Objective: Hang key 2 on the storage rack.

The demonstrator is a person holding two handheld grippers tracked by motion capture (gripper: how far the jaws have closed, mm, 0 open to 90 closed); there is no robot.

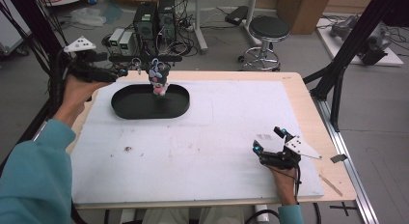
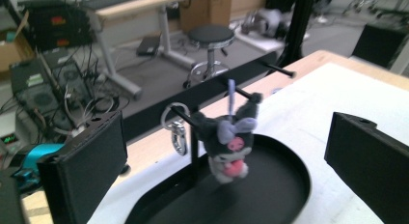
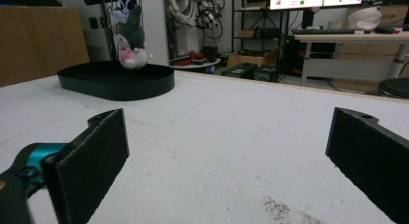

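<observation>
1. High view: your left gripper sits at the far left edge of the table, level with the cross bar of the small stand, jaws spread with nothing between them. The plush keychain hangs from that bar above the black oval tray, so it looks already hung and free of your grip. Your right gripper rests low on the white mat, well apart from the tray, out of the way.

2. Left gripper view: your jaws stand wide, one at each side, and the plush keychain dangles by its lilac loop from the bar ahead, touching neither pad. A metal ring and clasp hangs beside it on the same bar. The tray lies underneath, likely as the stand's base.

3. Right gripper view: your jaws are wide apart and empty over bare mat. The plush keychain shows far off, hanging over the tray.
</observation>
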